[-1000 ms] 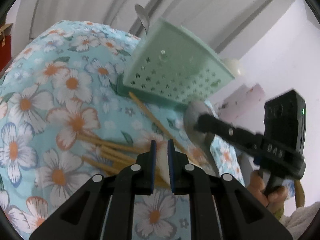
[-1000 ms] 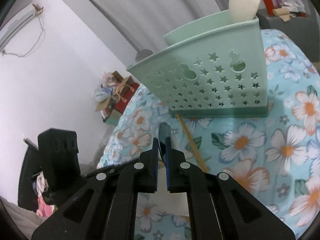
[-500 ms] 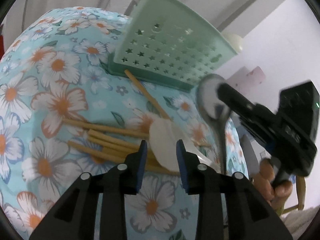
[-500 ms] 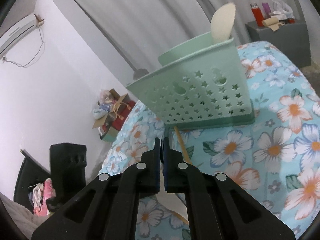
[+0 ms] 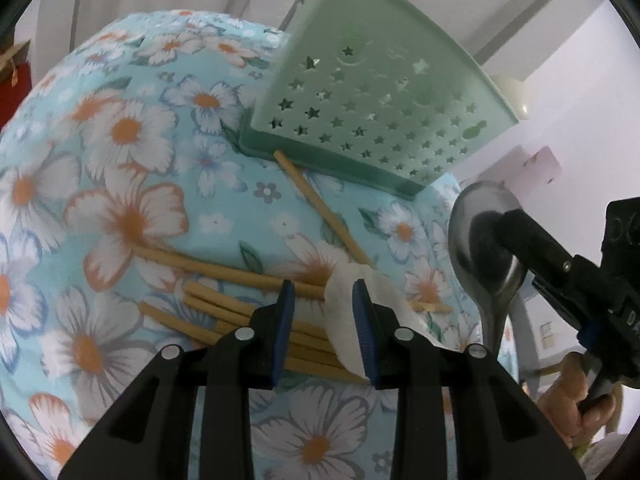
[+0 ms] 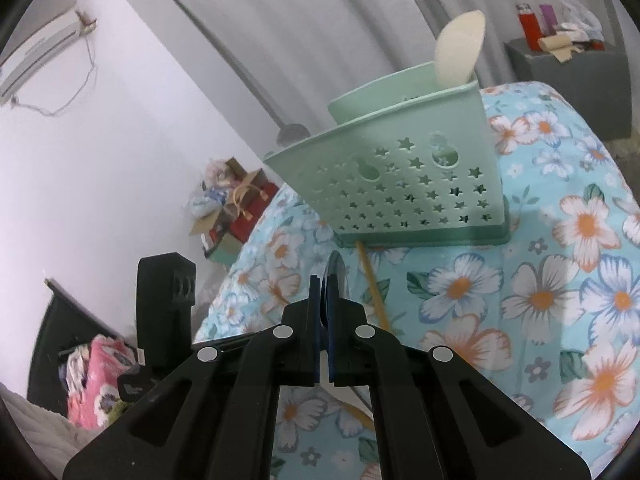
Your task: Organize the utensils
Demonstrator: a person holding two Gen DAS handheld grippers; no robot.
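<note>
Nearest the left wrist camera, the left gripper is hovering low over the floral tablecloth with its jaws apart, straddling the bowl of a white plastic spoon that is lying on a loose pile of wooden chopsticks. Whether the pads are touching the spoon cannot be told. 1 more chopstick is lying apart from the pile, running up to the base of the holder.

To the right, the right gripper is holding its jaws clamped on a metal spoon, bowl upward and handle hanging down, lifted clear of the cloth. In its own camera the spoon is showing edge-on between the blue pads.

Farther back, the mint-green utensil holder with star cut-outs is standing on the cloth, with 1 cream spoon already poking out of its right end and a grey utensil rising behind its left end.

The step in hand looks like carrying the metal spoon to the holder while the left side is lining up on the white one. Next, the right gripper probably needs to rise above the rim, turn the handle downward over an open compartment and release; the left needs to close squarely on the white spoon without catching chopsticks.
</note>
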